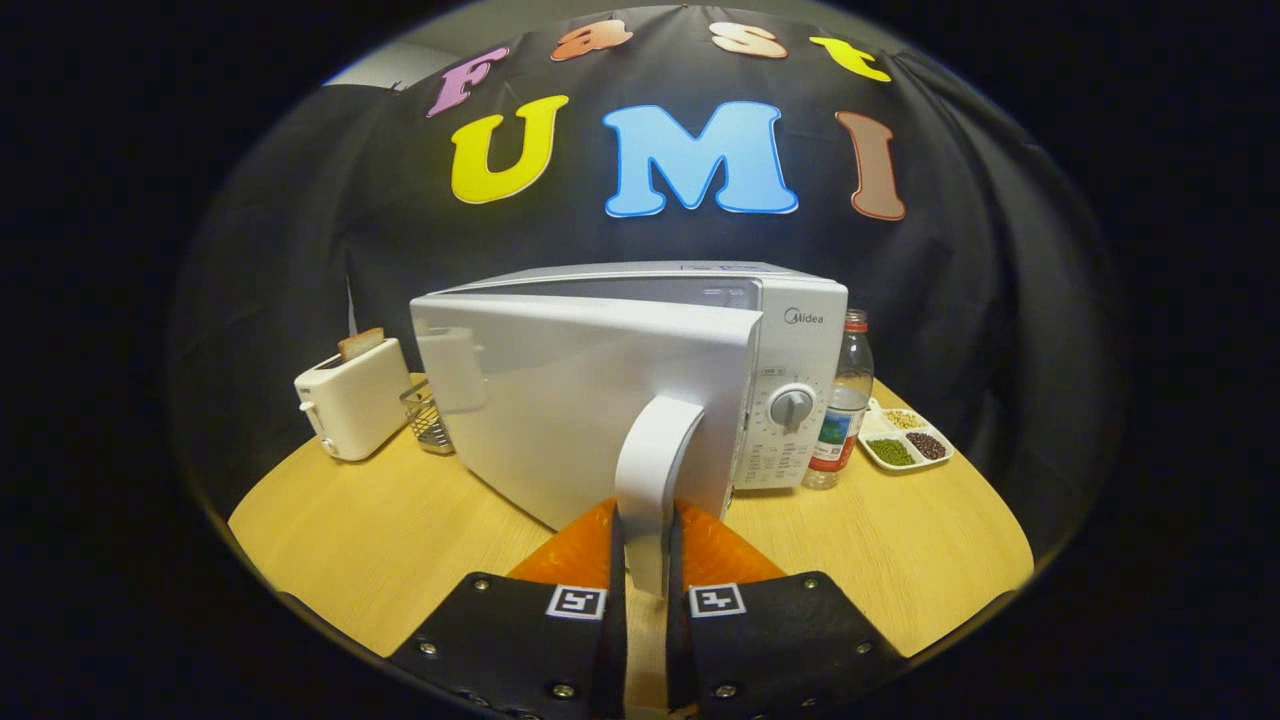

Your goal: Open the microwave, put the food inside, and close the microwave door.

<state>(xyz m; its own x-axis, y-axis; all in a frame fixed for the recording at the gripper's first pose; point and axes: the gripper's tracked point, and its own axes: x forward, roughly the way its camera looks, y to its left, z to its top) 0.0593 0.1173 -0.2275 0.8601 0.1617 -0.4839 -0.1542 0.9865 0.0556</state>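
My claw [647, 560] is clenched on the microwave's door handle [655, 480]: both fingers press its flanks, one on each side, and the handle rises straight up from between them. I judge this grip to be there for pulling, since the handle is the only purchase on an otherwise smooth door.

The microwave [790, 330] stands on the wooden surface [380, 540] just ahead of my claw. Its door [580, 410] is swung partly out toward me, hinged on the side to my left; the free edge carrying the handle is the nearest part, and the hinge edge lies further off. A dark gap shows along the top between door and body. The handle's long axis runs vertical; the door's long axis runs horizontal, slanting away from me leftward. The control panel with its dial [791, 405] sits just beyond and to the right of my fingers, facing me.

The opening step appears under way, not complete: the door still screens the cavity from me.

Other items noted. A toaster [350, 410] with a slice of bread [360, 343] stands well off to the left, a small wire basket [428, 420] between it and the door. A plastic bottle [845, 410] stands just beside the microwave to the right, and a divided dish of beans [905, 437] lies beyond that. Which item is the food for loading, I cannot tell.
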